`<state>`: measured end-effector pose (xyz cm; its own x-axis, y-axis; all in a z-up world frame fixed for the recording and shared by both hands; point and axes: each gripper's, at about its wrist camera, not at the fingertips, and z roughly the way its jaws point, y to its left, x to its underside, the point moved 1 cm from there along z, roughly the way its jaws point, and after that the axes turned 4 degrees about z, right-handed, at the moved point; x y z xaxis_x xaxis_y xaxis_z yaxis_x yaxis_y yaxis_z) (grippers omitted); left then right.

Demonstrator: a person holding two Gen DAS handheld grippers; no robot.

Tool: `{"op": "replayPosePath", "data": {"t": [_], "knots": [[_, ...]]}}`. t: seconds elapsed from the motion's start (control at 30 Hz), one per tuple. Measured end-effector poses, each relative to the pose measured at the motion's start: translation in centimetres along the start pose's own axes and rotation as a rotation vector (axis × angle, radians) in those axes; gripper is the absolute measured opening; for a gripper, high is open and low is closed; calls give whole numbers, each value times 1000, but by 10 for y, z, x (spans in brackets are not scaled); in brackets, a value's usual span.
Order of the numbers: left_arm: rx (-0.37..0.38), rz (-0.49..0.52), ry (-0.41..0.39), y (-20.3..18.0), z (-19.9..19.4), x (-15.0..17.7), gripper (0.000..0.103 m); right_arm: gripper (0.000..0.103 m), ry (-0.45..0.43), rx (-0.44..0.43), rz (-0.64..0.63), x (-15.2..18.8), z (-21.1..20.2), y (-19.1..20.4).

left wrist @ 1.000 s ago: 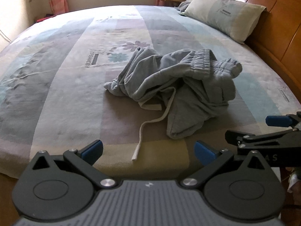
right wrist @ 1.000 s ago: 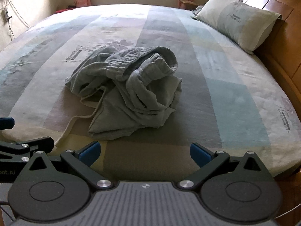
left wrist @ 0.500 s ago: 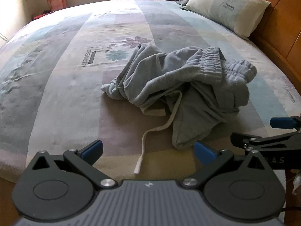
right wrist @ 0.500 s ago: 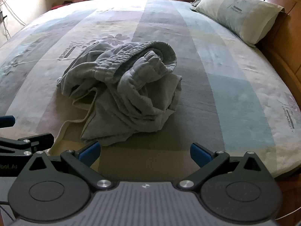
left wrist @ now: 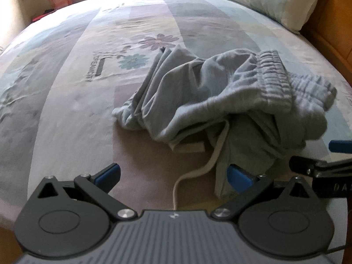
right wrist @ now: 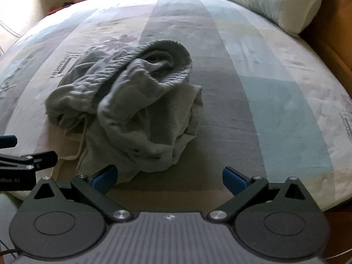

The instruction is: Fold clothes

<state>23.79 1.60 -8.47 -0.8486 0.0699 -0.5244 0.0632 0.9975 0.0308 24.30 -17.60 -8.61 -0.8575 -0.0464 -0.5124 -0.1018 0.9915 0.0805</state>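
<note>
On the bed (left wrist: 66, 110), right in the middle of the striped floral cover, lies a crumpled heap of grey sweatpants (left wrist: 231, 101), elastic waistband bunched at about 2 o'clock of the pile in the left wrist view. A pale drawstring (left wrist: 198, 171) trails out toward 6 o'clock. The left hand-held gripper (left wrist: 173, 175) is spread wide and holds nothing, its right fingertip just at the fabric's near edge. The right hand-held gripper (right wrist: 169, 176) gapes wide too, empty, just short of the pile. A pillow (right wrist: 275, 2) sits at 1 o'clock.
</note>
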Motion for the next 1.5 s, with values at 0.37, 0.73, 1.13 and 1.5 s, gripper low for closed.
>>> {"op": "replayPosePath", "data": {"t": [0.37, 0.73, 1.13, 1.5], "knots": [[17, 31, 8, 1, 46, -30, 102, 103, 25, -45, -3, -18, 33, -7], [55, 104, -62, 3, 75, -38, 102, 103, -86, -111, -150, -6, 36, -4], [-10, 192, -129, 2, 37, -25, 102, 103, -116, -141, -183, 12, 5, -12], [-29, 330, -205, -20, 27, -32, 102, 103, -75, -119, -127, 34, -10, -31]]}}
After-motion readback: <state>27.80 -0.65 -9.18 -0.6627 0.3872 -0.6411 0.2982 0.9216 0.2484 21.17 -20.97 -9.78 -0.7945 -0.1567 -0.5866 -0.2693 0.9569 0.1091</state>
